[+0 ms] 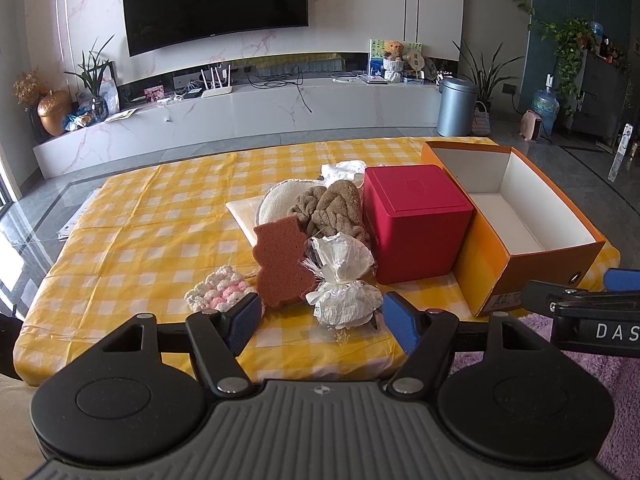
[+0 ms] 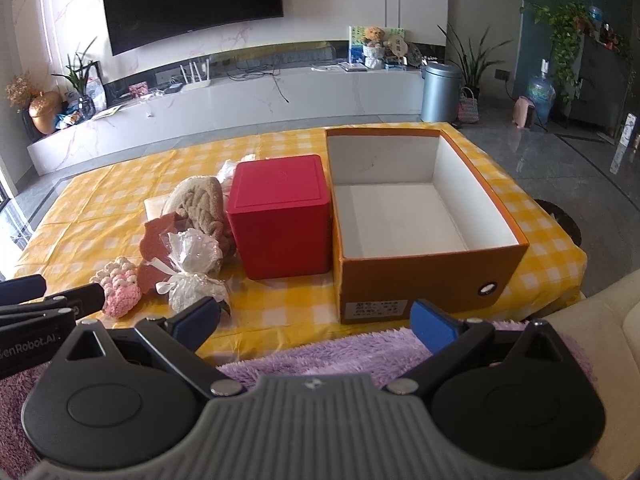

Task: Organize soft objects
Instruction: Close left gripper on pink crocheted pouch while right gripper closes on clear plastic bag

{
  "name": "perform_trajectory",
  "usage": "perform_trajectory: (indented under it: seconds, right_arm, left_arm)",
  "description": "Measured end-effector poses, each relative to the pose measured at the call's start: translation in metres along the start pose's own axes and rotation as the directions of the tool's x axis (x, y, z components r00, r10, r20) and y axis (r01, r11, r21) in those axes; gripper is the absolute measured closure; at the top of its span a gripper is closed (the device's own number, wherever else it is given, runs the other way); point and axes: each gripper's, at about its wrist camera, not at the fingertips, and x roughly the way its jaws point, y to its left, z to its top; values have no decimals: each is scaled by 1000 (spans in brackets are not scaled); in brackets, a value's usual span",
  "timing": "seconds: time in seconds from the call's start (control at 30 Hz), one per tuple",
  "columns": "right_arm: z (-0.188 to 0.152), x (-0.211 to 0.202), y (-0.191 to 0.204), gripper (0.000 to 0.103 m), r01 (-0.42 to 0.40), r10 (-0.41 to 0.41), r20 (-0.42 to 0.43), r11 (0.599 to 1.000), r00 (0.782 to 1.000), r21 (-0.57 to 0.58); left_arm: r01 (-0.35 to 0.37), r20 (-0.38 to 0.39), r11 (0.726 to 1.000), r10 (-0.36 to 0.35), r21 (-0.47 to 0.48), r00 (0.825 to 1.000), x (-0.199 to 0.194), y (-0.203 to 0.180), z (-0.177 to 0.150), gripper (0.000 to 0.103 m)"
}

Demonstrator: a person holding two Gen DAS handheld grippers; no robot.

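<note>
Nearest, the left gripper (image 1: 320, 318) has its jaws spread wide and empty, just short of a white plastic-wrapped bundle (image 1: 344, 276) at the near edge of the checked surface (image 1: 140, 216). The bundle looks light, squashy and slippery; its tied waist seems the surest place to pinch. To its left lie a crocheted pink-and-white pad (image 1: 218, 290) and a brown sponge (image 1: 282, 266), both soft and likely easy to squeeze. Behind is a brown towel (image 1: 334, 210), limp, best gathered at a fold. The right gripper (image 2: 316, 320) is also released, holding nothing. Beyond it stands an empty orange box (image 2: 424, 276) beside a red box (image 2: 280, 220).
</note>
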Motion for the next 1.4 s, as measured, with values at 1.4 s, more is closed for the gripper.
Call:
perform_trajectory:
  seconds: [1.4]
  right_arm:
    - [9,189,112,24,-329,271,-244,913,931,-243]
  left_arm:
    - [-119,-291,973,58,-198,955,168,104,-13,21]
